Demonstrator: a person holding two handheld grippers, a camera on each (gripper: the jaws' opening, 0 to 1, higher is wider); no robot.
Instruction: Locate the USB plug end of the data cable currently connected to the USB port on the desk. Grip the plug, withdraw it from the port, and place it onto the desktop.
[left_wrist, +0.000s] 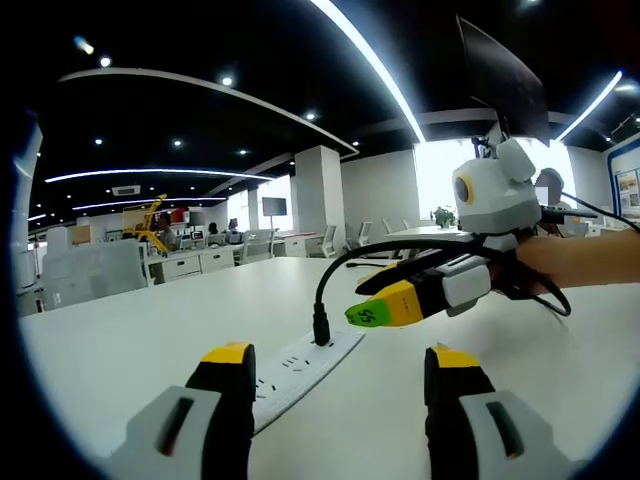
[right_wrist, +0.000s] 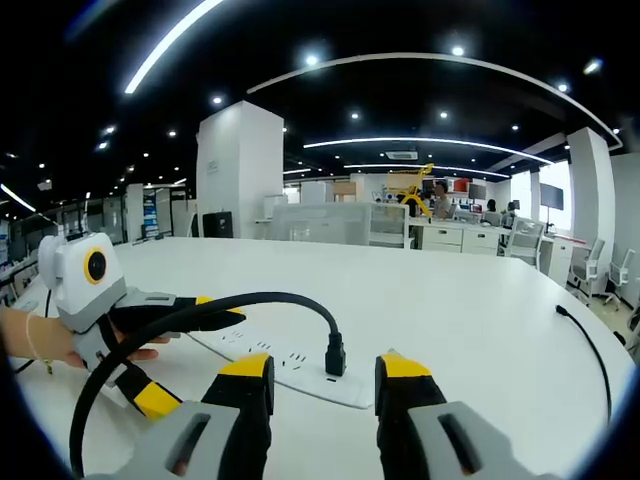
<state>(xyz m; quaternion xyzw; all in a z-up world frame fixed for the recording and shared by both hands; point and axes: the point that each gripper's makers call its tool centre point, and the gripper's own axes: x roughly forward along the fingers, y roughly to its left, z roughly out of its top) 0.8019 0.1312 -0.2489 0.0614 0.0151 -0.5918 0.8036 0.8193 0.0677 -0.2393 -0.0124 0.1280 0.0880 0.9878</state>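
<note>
A black USB plug (left_wrist: 321, 328) stands upright in a white power strip (left_wrist: 300, 372) on the white desk (left_wrist: 150, 330). Its black cable (left_wrist: 370, 262) arches up and away to the right. My left gripper (left_wrist: 340, 365) is open, low over the near end of the strip. The right gripper (left_wrist: 362, 302) reaches in from the right, just beside the plug. In the right gripper view the plug (right_wrist: 335, 357) sits just ahead of my open right gripper (right_wrist: 322, 368), between the two yellow tips. The left gripper (right_wrist: 188, 350) lies open at the left, along the strip (right_wrist: 285, 362).
A hand (left_wrist: 575, 258) holds the right gripper. A dark monitor (left_wrist: 505, 80) stands at the desk's far right. A second thin black cable (right_wrist: 592, 352) lies on the desk at the right. Office desks and chairs stand beyond the desk's far edge.
</note>
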